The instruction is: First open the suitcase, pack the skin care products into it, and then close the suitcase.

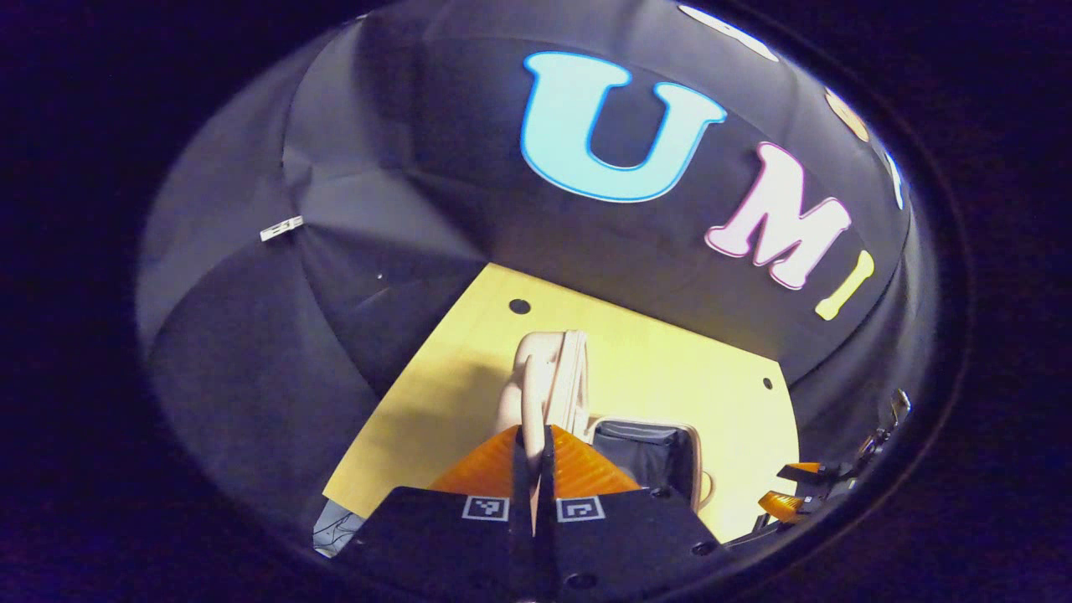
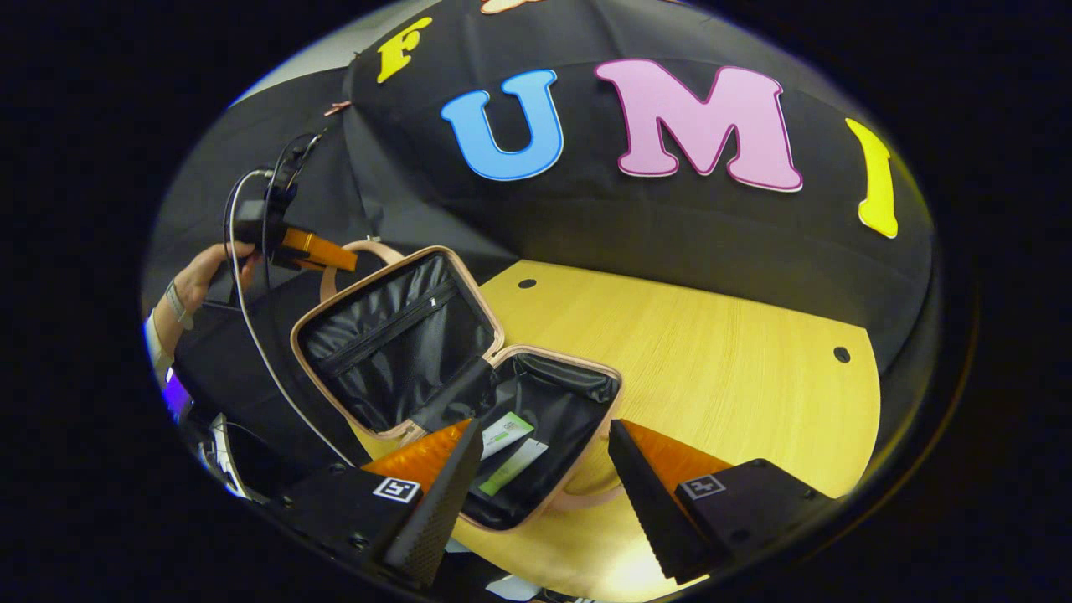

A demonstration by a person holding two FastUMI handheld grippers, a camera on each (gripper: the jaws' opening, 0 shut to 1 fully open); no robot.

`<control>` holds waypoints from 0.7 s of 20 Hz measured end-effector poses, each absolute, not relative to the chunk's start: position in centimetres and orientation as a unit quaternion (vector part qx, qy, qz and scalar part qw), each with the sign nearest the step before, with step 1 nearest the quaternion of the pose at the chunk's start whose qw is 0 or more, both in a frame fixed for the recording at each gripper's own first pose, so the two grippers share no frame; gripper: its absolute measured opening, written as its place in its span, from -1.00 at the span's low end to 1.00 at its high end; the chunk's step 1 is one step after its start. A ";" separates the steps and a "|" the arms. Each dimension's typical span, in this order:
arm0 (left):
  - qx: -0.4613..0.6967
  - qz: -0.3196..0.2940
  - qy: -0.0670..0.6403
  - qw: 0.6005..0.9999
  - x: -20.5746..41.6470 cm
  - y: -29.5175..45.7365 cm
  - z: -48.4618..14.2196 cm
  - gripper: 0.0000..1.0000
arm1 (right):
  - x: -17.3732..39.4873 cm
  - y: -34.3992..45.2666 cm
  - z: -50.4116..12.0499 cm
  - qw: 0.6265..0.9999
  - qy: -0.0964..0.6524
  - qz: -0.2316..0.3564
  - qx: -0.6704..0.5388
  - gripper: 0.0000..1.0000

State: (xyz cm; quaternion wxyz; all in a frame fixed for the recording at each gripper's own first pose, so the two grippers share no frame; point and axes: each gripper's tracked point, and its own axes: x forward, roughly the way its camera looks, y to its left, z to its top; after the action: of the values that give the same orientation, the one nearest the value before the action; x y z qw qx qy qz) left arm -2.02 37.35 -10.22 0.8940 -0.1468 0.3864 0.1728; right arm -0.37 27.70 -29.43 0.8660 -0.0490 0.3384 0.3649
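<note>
Right gripper (image 2: 544, 494), jaws apart, hovers over packed suitcase (image 2: 469, 368); left gripper (image 1: 533, 469), clamped on lid handle (image 1: 536, 377), should lower evenly.

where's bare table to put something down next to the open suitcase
The widest free patch is the wooden table between the suitcase and the booth wall, out to the right edge. It is crowded inside the base, where packets lie, and at the raised lid, whose handle the left gripper holds.
</note>
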 end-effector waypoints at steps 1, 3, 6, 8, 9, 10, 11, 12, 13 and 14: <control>-0.141 0.156 0.380 0.901 -1.1 35.0 -9.6 -0.89 | -0.4 26.9 -29.4 0.865 0.340 0.365 -0.047 0.92; -0.136 0.106 0.379 0.909 0.8 29.1 -9.8 -0.88 | -0.7 25.2 -29.4 0.864 0.344 0.365 -0.040 0.92; -0.144 0.035 0.392 0.908 3.5 20.1 -12.9 -0.88 | -0.7 22.6 -29.6 0.866 0.346 0.359 -0.035 0.92; -0.147 -0.003 0.421 0.895 4.4 14.8 -15.8 -0.88 | -0.5 21.1 -29.4 0.870 0.346 0.350 -0.028 0.92; -0.143 -0.011 0.436 0.889 4.9 13.0 -17.5 -0.88 | -0.5 20.3 -29.4 0.872 0.348 0.343 -0.025 0.92; -0.135 -0.021 0.452 0.882 5.4 11.2 -20.3 -0.87 | -0.4 19.4 -29.3 0.875 0.348 0.337 -0.023 0.92; -0.128 -0.025 0.468 0.874 5.7 10.0 -22.6 -0.87 | -0.3 18.4 -28.9 0.879 0.345 0.328 -0.021 0.92; -0.116 -0.029 0.486 0.866 6.1 8.9 -25.3 -0.87 | -0.2 17.3 -28.5 0.884 0.342 0.319 -0.019 0.92; -0.097 -0.032 0.501 0.859 6.1 8.4 -27.2 -0.87 | -0.2 16.1 -28.3 0.888 0.341 0.308 -0.018 0.92; -0.087 -0.030 0.520 0.849 5.9 7.4 -29.0 -0.87 | -0.2 14.9 -28.4 0.891 0.341 0.298 -0.016 0.92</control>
State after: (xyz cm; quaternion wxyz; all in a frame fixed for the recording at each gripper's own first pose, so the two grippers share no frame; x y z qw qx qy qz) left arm 5.86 7.41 -29.04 0.8490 -0.0873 0.5203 -0.0302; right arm -0.23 14.87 -28.41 0.8914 -0.0164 0.3413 0.2979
